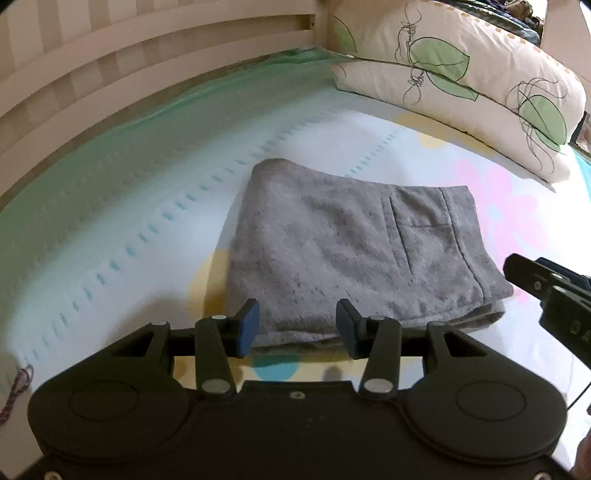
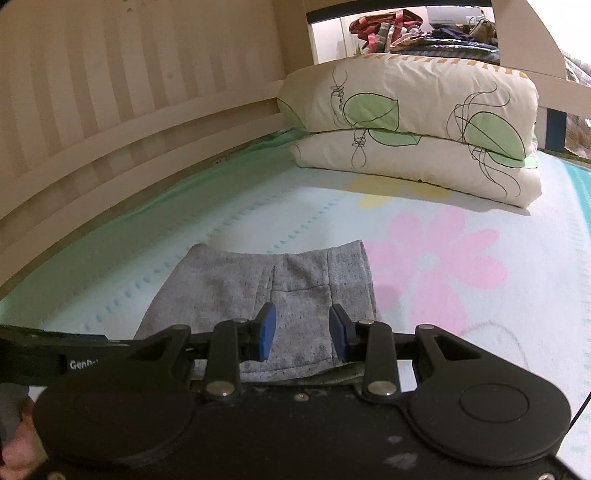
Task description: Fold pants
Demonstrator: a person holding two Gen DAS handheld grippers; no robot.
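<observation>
The grey pants [image 1: 343, 251] lie folded into a compact rectangle on the bed sheet, a back pocket facing up; they also show in the right wrist view [image 2: 266, 295]. My left gripper [image 1: 297, 326] is open and empty, above the near edge of the folded pants. My right gripper [image 2: 302, 336] is open and empty, above the pants' near right part. The right gripper's body [image 1: 546, 288] shows at the right edge of the left wrist view, beside the pants. The left gripper's body [image 2: 55, 354] shows at the left of the right wrist view.
A flowered sheet [image 1: 509, 221] covers the bed [image 2: 461, 266]. Two stacked leaf-print pillows [image 1: 461, 81] lie at the far end [image 2: 413, 129]. A slatted wooden rail [image 1: 110, 74] runs along the left side [image 2: 110, 110]. Clutter [image 2: 424, 29] sits beyond the pillows.
</observation>
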